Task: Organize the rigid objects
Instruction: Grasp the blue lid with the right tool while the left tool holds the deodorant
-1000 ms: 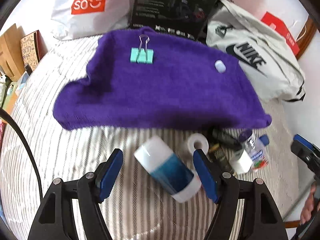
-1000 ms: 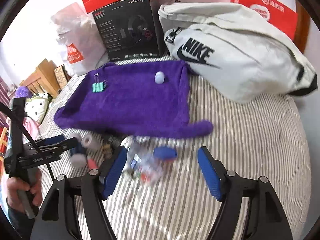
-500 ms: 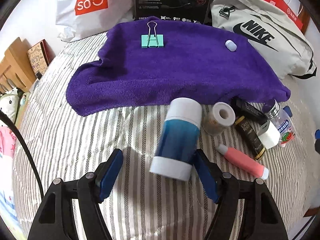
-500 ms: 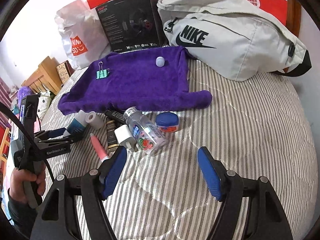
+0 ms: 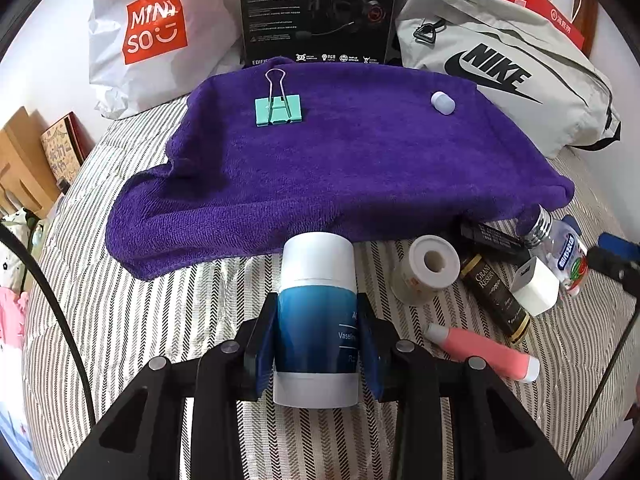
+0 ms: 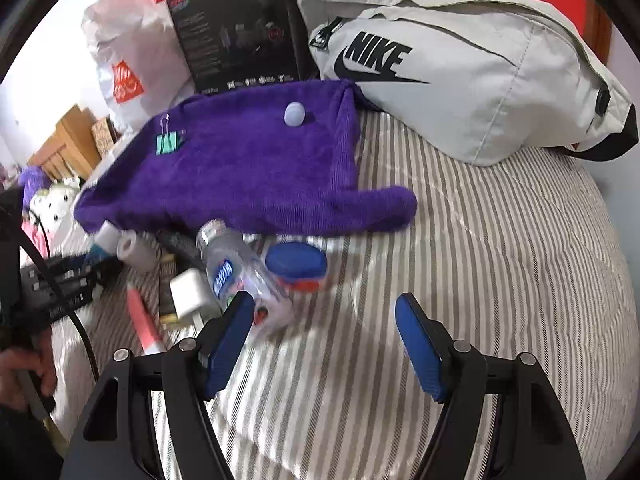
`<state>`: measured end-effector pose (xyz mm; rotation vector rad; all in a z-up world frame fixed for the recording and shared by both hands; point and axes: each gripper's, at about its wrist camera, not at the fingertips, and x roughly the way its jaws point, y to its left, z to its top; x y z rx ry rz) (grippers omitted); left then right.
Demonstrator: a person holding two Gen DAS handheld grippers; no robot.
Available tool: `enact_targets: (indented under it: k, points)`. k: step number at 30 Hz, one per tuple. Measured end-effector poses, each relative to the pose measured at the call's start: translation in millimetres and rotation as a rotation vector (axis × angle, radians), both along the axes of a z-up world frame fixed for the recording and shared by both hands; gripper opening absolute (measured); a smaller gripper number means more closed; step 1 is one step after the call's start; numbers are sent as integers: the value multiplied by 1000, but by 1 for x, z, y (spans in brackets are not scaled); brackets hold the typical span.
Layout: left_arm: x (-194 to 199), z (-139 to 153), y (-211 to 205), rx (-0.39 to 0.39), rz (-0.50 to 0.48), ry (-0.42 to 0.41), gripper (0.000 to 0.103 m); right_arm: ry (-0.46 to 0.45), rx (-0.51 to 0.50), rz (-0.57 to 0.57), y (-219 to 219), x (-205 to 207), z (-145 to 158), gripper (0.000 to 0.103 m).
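My left gripper (image 5: 316, 344) is shut on a blue and white Vaseline tube (image 5: 316, 312) that lies on the striped bed, cap pointing toward the purple towel (image 5: 340, 160). On the towel rest a green binder clip (image 5: 279, 109) and a small pale cap (image 5: 442, 102). Right of the tube lie a tape roll (image 5: 430, 268), a dark tube (image 5: 494, 294), a white charger (image 5: 534, 286), a pink tube (image 5: 482, 354) and a clear bottle (image 5: 560, 248). My right gripper (image 6: 324, 344) is open above the bedding, just short of the clear bottle (image 6: 236, 268) and a blue-lidded jar (image 6: 296, 264).
A white Nike bag (image 6: 460, 68), a black headset box (image 5: 316, 8) and a Miniso bag (image 5: 156, 28) line the far edge of the bed. A person's hand (image 6: 24, 376) holds the left gripper handle. Bare striped bedding (image 6: 500, 280) stretches to the right.
My left gripper has closed its fingers onto the Vaseline tube, which was loose between them before. My right gripper has moved closer to the clear bottle and the jar.
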<state>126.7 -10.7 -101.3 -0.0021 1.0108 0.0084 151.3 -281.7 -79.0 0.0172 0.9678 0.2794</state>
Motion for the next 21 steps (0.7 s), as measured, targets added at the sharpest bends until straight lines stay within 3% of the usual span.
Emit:
enact_targets:
  k: [9,21]
  points:
    - [0,-1,-1,2,-7,-7,35,7,27,-21,5,22,-2,73]
    - [-3,-1,1,-7,-19,-10,35,52,-16,61,22,3,-5,73]
